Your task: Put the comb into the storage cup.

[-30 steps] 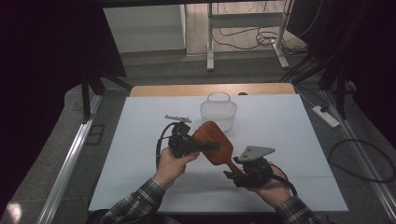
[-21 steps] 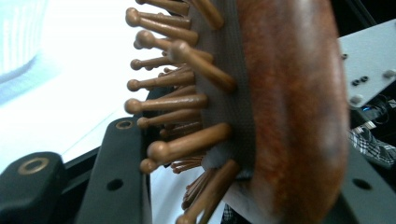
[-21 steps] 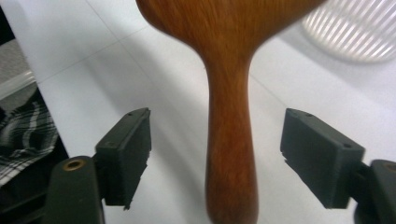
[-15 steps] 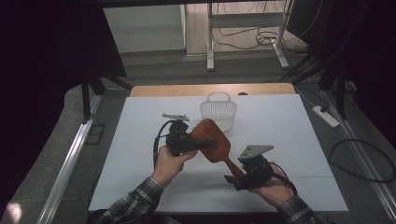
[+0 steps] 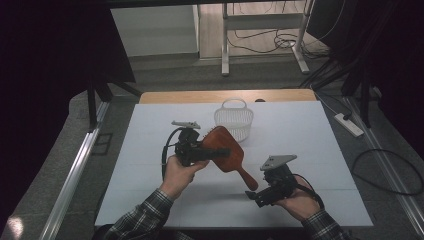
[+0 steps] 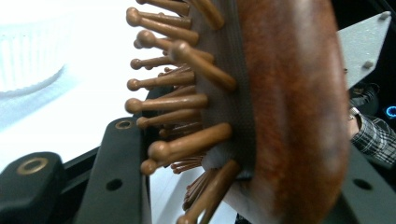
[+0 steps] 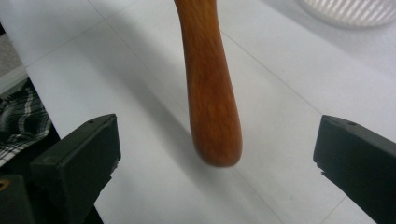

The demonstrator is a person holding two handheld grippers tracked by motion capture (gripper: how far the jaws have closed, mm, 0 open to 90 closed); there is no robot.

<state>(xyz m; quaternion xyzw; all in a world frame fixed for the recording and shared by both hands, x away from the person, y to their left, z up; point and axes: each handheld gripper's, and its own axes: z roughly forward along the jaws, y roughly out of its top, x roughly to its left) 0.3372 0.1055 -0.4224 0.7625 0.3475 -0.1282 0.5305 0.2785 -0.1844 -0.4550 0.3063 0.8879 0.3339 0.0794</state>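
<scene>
A brown wooden hairbrush (image 5: 226, 150) hangs above the white table (image 5: 310, 130), its head toward the left and its handle pointing down-right. My left gripper (image 5: 212, 151) is shut on the brush head; in the left gripper view the bristles (image 6: 187, 102) and the wooden back (image 6: 289, 107) sit between the black jaws. My right gripper (image 5: 254, 195) stands open just below the handle's end. Its jaws have just been opening, and in the right gripper view the handle (image 7: 210, 84) hangs free between the two wide-apart fingers (image 7: 79, 158), touching neither.
A small white slatted basket (image 5: 234, 120) with a loop handle stands behind the brush near the table's far edge. A wooden strip (image 5: 225, 96) borders the back. A power strip (image 5: 348, 125) lies on the floor at the right.
The right gripper's jaws have let go of the brush handle and drawn back a little toward the near right. The left gripper keeps the brush head where it was.
</scene>
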